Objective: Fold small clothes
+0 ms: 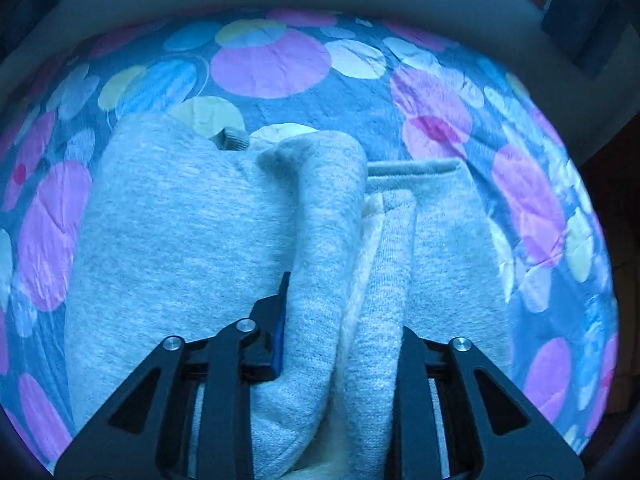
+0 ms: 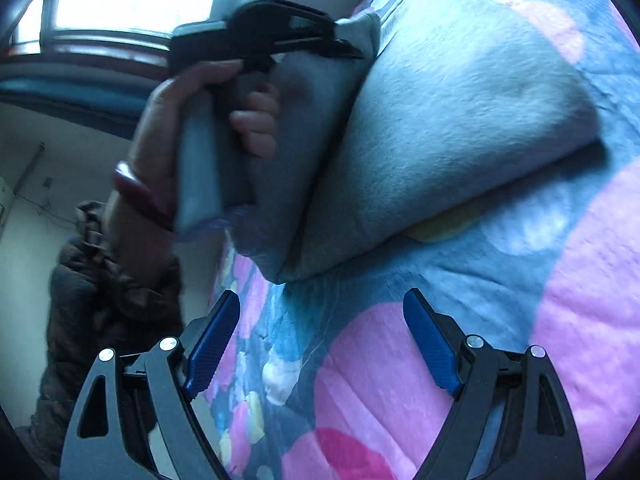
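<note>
1. Left wrist: my left claw (image 1: 340, 320) is clamping a thick fold of the grey fleece garment (image 1: 180, 220), lying on the dotted bedspread (image 1: 272, 64).
2. Right wrist: my right claw (image 2: 320, 344) is hanging wide open, empty, above the bedspread (image 2: 580, 280), near the garment (image 2: 440, 120).

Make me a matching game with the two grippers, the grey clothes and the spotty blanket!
Things:
1. left gripper
2. right gripper
3. grey garment
4. dotted bedspread

States:
A. lies under everything
B. open, nothing between its fingers
C. partly folded on the bed
D. has a fold of grey cloth between its fingers

Pairs: 1-D, 2-B, 3-C, 4-A
</note>
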Demonstrator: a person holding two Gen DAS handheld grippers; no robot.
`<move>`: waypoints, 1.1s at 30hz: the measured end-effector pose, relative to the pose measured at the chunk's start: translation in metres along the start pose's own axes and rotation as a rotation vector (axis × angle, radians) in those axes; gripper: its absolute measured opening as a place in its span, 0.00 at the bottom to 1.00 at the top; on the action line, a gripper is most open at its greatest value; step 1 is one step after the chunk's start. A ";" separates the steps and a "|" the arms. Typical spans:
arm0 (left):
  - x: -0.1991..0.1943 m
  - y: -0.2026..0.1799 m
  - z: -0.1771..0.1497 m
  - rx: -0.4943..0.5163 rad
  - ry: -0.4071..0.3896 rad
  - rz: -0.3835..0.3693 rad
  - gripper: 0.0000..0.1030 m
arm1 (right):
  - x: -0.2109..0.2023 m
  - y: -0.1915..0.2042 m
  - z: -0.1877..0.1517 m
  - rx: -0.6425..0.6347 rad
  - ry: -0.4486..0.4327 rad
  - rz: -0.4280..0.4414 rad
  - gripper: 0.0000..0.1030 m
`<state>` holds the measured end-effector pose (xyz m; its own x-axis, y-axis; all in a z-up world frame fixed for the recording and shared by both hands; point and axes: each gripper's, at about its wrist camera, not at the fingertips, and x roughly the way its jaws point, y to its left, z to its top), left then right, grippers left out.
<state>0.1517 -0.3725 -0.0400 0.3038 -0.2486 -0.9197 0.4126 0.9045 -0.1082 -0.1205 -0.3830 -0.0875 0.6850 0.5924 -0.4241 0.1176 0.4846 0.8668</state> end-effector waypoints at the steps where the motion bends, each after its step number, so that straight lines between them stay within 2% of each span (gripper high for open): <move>1: 0.000 -0.007 -0.002 0.027 -0.015 0.017 0.36 | -0.005 -0.002 0.000 0.009 -0.003 0.013 0.81; 2: -0.004 -0.015 -0.005 0.052 -0.033 0.012 0.50 | -0.008 -0.004 0.001 0.016 -0.005 0.024 0.80; 7: -0.036 -0.049 -0.012 0.073 -0.064 -0.176 0.68 | -0.019 -0.007 0.001 0.035 -0.010 0.042 0.80; 10: -0.061 -0.056 -0.020 0.055 -0.052 -0.356 0.69 | -0.021 -0.002 -0.002 0.033 -0.016 0.022 0.80; 12: -0.086 -0.053 -0.030 0.071 -0.088 -0.428 0.72 | -0.026 0.000 -0.003 0.032 -0.021 0.012 0.80; 16: -0.135 -0.020 -0.048 0.131 -0.223 -0.491 0.80 | -0.044 0.005 -0.003 0.039 -0.043 0.025 0.80; 20: -0.167 0.052 -0.076 0.131 -0.363 -0.476 0.88 | -0.047 0.014 0.005 0.064 -0.067 0.060 0.81; 23: -0.164 0.105 -0.105 0.114 -0.396 -0.419 0.89 | -0.042 0.023 0.020 0.080 -0.070 0.058 0.81; 27: -0.148 0.156 -0.149 0.096 -0.402 -0.309 0.89 | -0.019 0.038 0.052 0.083 -0.035 0.026 0.81; 30: -0.123 0.176 -0.177 0.096 -0.350 -0.274 0.89 | 0.001 0.042 0.078 0.127 0.012 0.035 0.81; 33: -0.095 0.184 -0.193 0.080 -0.297 -0.228 0.89 | 0.018 0.044 0.107 0.182 0.035 -0.013 0.81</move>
<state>0.0333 -0.1153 -0.0448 0.4270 -0.5406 -0.7249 0.5607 0.7872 -0.2568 -0.0260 -0.4196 -0.0290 0.6576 0.6101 -0.4420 0.2567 0.3702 0.8928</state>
